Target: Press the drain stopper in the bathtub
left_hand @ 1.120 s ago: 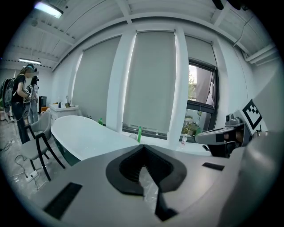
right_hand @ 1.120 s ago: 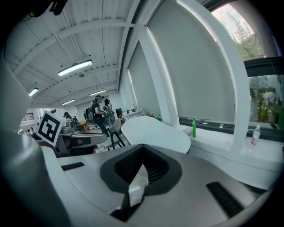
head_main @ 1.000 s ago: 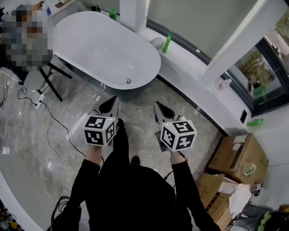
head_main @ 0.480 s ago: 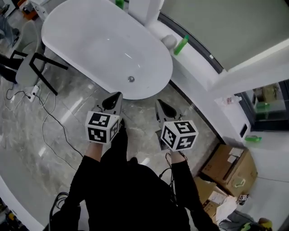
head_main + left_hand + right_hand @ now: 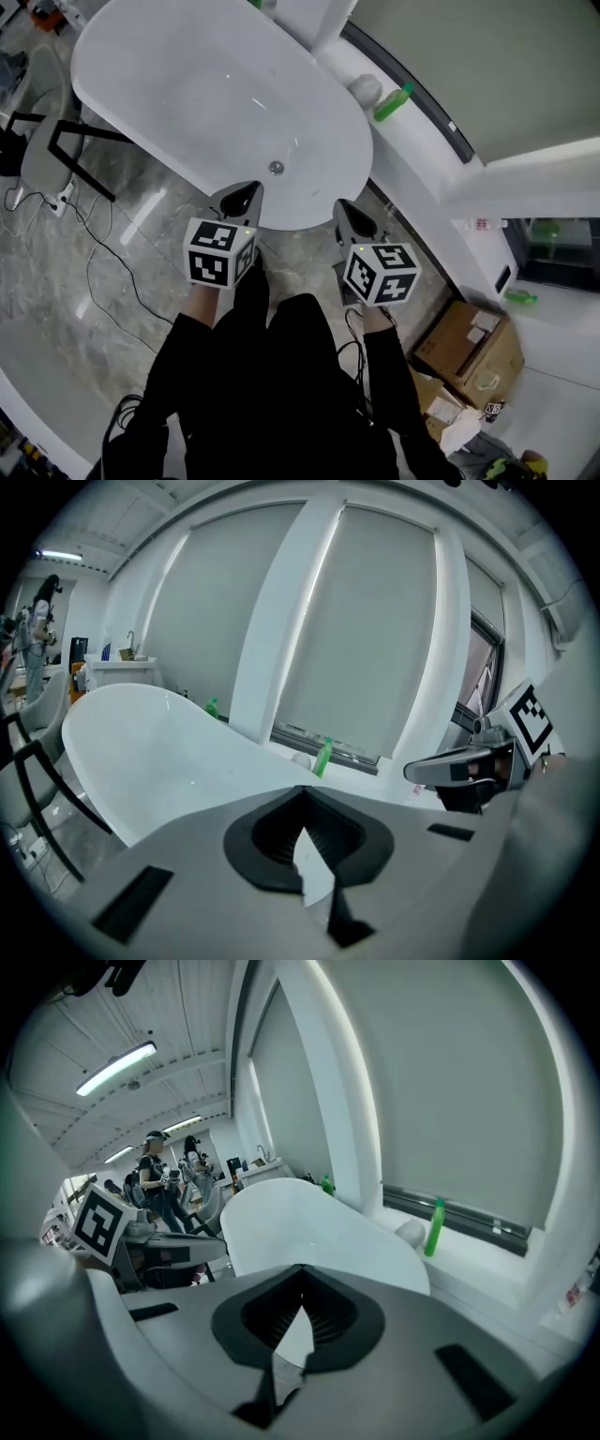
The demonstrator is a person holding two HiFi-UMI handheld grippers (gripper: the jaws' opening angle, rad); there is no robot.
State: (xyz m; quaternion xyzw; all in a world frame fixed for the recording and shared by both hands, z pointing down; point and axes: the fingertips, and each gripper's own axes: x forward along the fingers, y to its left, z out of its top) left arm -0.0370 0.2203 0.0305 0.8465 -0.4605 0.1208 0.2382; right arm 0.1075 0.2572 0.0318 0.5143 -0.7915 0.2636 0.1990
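Drain stopper (image 5: pixel 276 168) lies on the bathtub (image 5: pixel 169 84) floor; best to lower the left hand-held gripper (image 5: pixel 247 193), jaws together and empty like the right hand-held gripper (image 5: pixel 348 212), squarely onto it.

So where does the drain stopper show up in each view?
Head view: the drain stopper sits on the floor of the bathtub, at the end nearest the person.
Left gripper view: not in it; only the tub's white wall shows.
Right gripper view: not in it either.
Shared landmark: the green bottle on the window ledge, right of the tub.
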